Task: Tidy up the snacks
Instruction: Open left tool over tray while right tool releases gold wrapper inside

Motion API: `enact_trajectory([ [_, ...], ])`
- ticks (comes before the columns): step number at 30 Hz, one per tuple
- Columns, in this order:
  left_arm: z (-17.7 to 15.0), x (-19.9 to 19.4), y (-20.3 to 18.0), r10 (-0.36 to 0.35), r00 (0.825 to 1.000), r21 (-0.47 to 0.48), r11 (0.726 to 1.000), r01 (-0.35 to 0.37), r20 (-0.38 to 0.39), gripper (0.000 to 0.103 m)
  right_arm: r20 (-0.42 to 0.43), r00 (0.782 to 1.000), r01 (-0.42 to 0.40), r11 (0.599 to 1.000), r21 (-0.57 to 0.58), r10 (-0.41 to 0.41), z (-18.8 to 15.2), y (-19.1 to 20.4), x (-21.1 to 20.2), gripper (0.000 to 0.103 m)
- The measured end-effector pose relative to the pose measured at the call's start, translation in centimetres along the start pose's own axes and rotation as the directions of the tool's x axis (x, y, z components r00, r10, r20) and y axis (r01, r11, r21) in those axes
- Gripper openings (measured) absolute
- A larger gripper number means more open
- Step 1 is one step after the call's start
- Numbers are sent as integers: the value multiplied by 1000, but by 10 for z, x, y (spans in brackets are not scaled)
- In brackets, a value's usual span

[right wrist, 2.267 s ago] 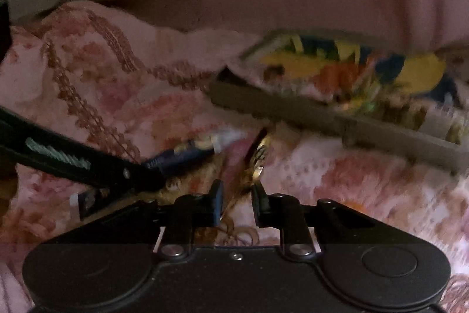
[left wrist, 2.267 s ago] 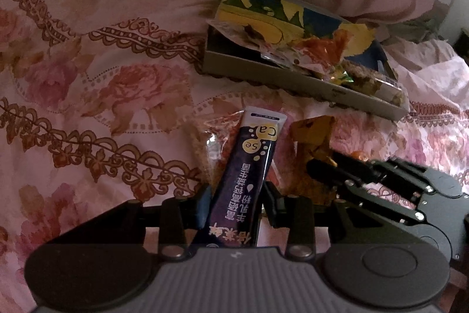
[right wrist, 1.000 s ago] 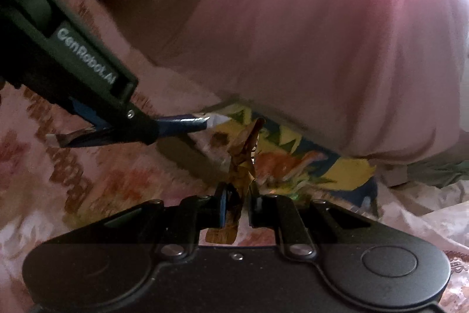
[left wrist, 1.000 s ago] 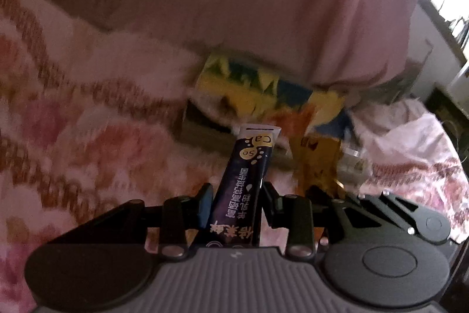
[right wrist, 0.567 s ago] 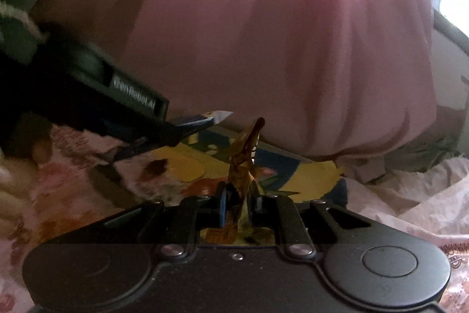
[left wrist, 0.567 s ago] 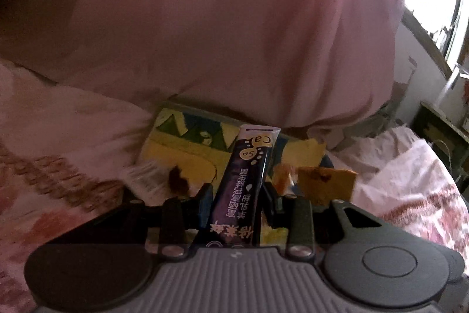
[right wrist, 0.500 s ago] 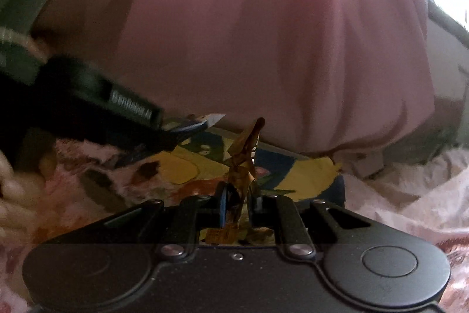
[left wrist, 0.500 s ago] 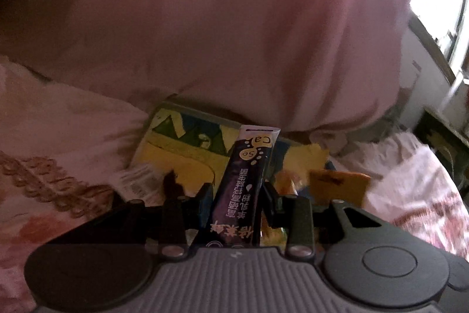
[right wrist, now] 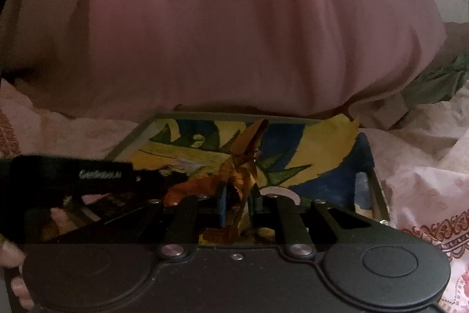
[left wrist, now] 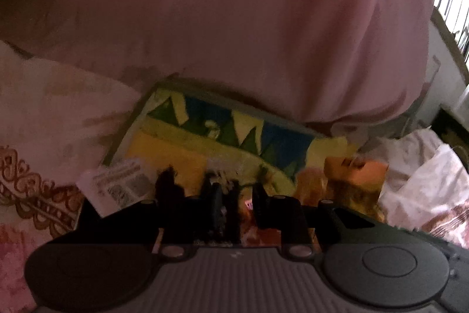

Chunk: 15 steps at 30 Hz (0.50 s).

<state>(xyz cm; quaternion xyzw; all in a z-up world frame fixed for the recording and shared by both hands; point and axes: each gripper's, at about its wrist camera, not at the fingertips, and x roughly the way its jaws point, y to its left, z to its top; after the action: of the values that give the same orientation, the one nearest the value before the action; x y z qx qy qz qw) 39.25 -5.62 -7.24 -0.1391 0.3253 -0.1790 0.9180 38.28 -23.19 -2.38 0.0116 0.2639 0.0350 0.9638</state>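
A flat grey-rimmed box [left wrist: 234, 104] lined with yellow, blue and green paper lies on the bed, also seen in the right wrist view [right wrist: 222, 117]. My left gripper [left wrist: 234, 195] hangs low over its near part with its jaws closing. The purple stick pack no longer stands up between them; a dark shape beside the left finger [left wrist: 213, 197] is too dim to identify. My right gripper [right wrist: 238, 195] hovers over the box. A crumpled golden wrapper [right wrist: 244, 154] stands upright between its fingers while the jaws are opening slightly. That wrapper [left wrist: 354, 175] shows at the right of the left view.
A big pink pillow [left wrist: 234, 19] bulges over the box's far edge. Floral bedding [left wrist: 35, 189] lies left and right of it. Inside the box are a white labelled packet [left wrist: 114, 187], orange wrappers and a round white lid [right wrist: 278, 192]. A person's fingers [right wrist: 13, 254] hold the left gripper.
Both grippers moved forward and lower over the box. The purple stick pack that stood between the left fingers has vanished from that spot, and the left gap has narrowed. The golden wrapper stays between the right fingers.
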Motion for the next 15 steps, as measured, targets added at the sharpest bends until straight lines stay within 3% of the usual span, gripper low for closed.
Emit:
enact_trajectory([
  [5, -4, 0, 1, 16, 1000, -3, 1000, -16, -5, 29, -26, 998, 59, 998, 18, -58, -3, -10, 2, 34],
  [9, -3, -10, -4, 26, 1000, 12, 1000, -26, 9, 47, -21, 996, 84, 995, 46, -83, -1, -20, -3, 58],
  [15, -2, -35, -12, 54, 997, 34, 998, -55, 47, 75, 23, 995, 99, 991, 93, -102, 8, -31, -27, 78],
])
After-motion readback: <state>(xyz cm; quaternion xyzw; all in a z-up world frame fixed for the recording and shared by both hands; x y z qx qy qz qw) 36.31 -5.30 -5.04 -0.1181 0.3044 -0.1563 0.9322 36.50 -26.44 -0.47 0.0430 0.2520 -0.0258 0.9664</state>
